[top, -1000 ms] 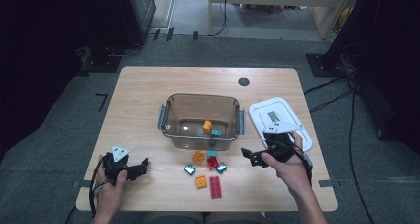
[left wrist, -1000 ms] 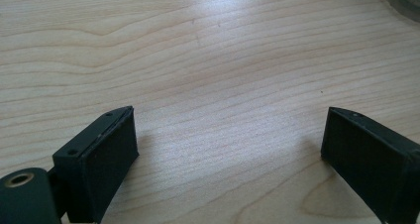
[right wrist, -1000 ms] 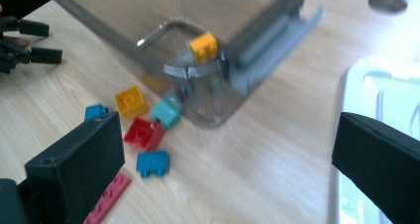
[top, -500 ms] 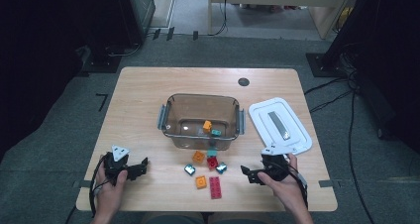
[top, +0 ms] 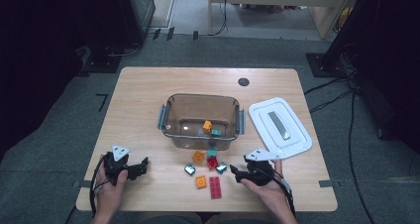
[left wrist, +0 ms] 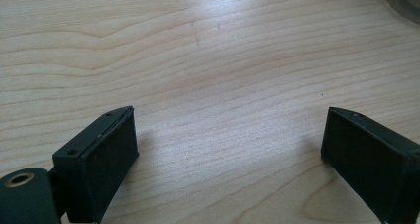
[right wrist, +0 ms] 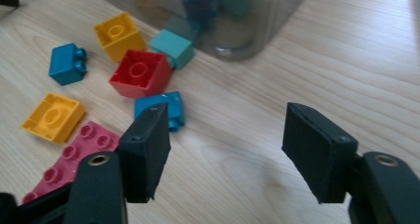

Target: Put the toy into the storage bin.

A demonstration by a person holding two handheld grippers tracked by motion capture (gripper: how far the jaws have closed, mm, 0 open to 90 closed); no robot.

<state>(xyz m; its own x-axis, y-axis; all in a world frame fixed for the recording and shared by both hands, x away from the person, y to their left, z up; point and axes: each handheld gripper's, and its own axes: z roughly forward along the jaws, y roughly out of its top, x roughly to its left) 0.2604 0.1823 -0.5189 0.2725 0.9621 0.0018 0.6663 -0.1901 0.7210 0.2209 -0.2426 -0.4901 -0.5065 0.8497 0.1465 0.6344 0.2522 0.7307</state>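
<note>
The small blue brick (right wrist: 166, 109), judged light, rigid and slick, suits a flat-side pinch from the right tool (right wrist: 225, 152), whose jaws, just narrowing, stand apart with nothing between.

Bare table (top: 143, 115) lies left of the bin (top: 173, 122); loose bricks (top: 208, 172) crowd its near side.

The right gripper's (right wrist: 225, 149) near jaw is covering part of the blue brick (right wrist: 163, 107) beside it, and the pink plate (right wrist: 74, 157) is slipping behind that same jaw. Bricks inside the clear bin (right wrist: 257, 30) are blurring through its wall, their shapes too murky to tell.
</note>
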